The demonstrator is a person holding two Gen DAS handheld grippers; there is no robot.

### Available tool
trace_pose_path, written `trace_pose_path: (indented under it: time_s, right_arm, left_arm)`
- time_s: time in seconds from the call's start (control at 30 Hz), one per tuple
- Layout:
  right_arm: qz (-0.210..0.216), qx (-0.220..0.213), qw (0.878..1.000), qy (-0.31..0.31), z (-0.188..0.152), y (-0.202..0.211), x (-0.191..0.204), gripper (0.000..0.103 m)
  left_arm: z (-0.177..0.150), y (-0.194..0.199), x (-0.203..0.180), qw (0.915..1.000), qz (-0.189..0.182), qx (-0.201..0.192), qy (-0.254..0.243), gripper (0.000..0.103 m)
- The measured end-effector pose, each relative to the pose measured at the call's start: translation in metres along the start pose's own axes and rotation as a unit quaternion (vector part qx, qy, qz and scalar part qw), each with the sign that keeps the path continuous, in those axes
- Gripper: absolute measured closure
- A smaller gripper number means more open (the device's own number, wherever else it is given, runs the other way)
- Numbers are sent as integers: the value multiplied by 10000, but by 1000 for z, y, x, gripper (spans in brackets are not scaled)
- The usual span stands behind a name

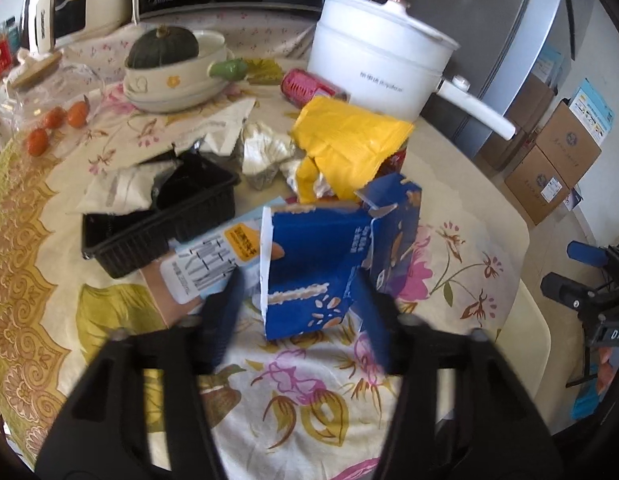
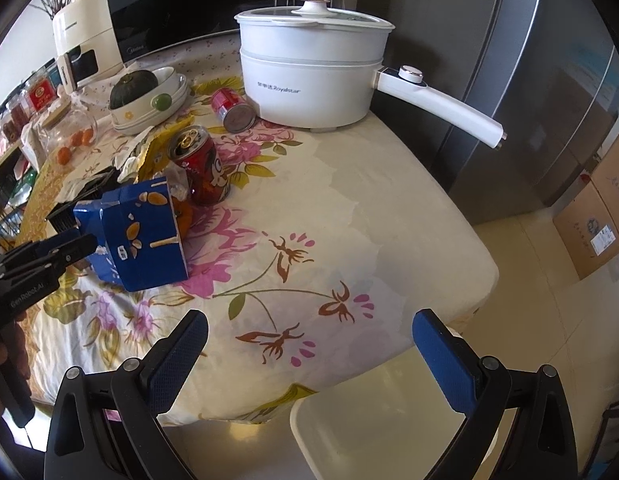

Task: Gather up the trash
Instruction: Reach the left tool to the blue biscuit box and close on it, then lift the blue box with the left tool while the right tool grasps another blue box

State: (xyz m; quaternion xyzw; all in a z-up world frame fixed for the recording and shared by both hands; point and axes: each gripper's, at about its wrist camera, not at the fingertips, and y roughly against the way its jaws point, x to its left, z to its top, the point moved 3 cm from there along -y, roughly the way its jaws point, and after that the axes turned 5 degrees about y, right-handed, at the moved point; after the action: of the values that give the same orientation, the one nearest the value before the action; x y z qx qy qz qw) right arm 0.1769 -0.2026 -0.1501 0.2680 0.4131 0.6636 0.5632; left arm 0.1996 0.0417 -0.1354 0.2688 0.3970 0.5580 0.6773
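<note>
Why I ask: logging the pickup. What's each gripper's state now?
Left gripper: closed on the blue carton.
Right gripper: open, holding nothing.

A table under a floral cloth [image 2: 349,208] carries, beyond the tongs, a torn blue carton [image 1: 309,264], a black plastic tray [image 1: 157,220] and a white electric pot [image 2: 313,76].

Right gripper [image 2: 309,336] open over table's [image 2: 389,208] near edge; left gripper [image 2: 83,246] clamps blue carton [image 2: 149,240] at left edge.

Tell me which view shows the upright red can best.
The right wrist view: the upright red can stands in full sight behind the blue carton. In the left wrist view only a red sliver shows beneath the yellow bag.
</note>
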Motion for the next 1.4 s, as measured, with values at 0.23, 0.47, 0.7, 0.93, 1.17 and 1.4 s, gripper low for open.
trace_pose_path:
  time_s: [0.23, 0.47, 0.7, 0.93, 1.17, 1.4]
  right_arm:
    - [-39, 45, 10000, -71, -4, -3, -9, 0]
    - [-75, 78, 9998, -152, -10, -3, -23, 0]
    - [-97, 101, 9997, -222, -14, -3, -33, 0]
    - [-92, 114, 9996, -239, -13, -3, -35, 0]
    - [74, 95, 9999, -99, -5, -3, -11, 0]
    - [371, 129, 9992, 27, 13, -12, 29, 0]
  left_arm:
    - [-8, -23, -5, 9992, 324, 209, -109, 37]
    - [-11, -37, -20, 9982, 413, 246, -350, 32]
    - [-12, -52, -19, 9968, 587, 407, -365, 32]
    - [-11, -48, -18, 9962, 517, 597, -379, 41]
    - [-18, -21, -6, 9964, 308, 717, -322, 42]
    - [-32, 9, 17, 9967, -3, 812, -55, 41]
